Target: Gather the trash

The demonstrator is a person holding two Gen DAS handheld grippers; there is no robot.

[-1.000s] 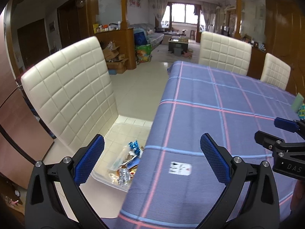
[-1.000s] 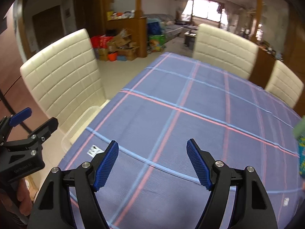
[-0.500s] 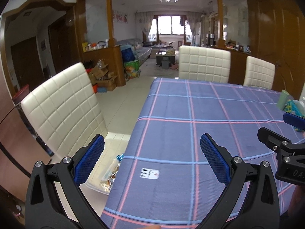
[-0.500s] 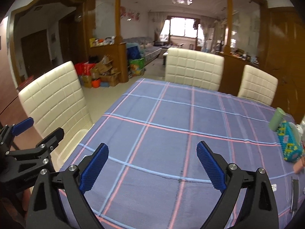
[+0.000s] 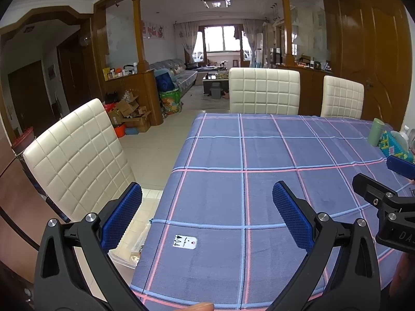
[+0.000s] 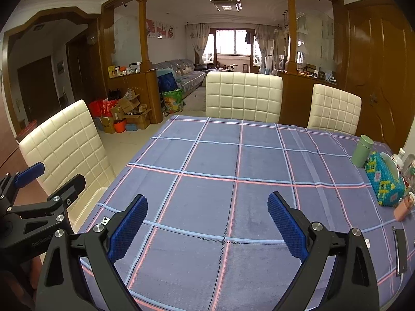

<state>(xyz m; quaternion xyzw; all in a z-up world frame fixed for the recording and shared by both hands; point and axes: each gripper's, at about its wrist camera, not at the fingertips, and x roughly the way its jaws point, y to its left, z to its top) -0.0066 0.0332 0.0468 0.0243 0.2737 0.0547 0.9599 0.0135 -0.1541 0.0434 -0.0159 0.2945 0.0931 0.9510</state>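
My left gripper (image 5: 207,212) is open and empty above the near left corner of the table with the blue plaid cloth (image 5: 259,186). My right gripper (image 6: 207,223) is open and empty over the near middle of the cloth (image 6: 233,197). A clear plastic bin (image 5: 127,248) holding wrappers sits on the chair seat at the table's left edge, mostly hidden by my left finger; its rim shows in the right wrist view (image 6: 89,207). A small white tag (image 5: 184,241) lies on the cloth near the left edge.
A cream chair (image 5: 75,155) stands at the left, two more (image 5: 264,90) at the far side. At the right lie a green cup (image 6: 361,150), a beaded tissue box (image 6: 384,178), a pink object (image 6: 403,206) and a phone (image 6: 400,251).
Both grippers have tilted up and drawn back from the table edge. The bin of wrappers has slid down out of the left view, and the whole table and room show.
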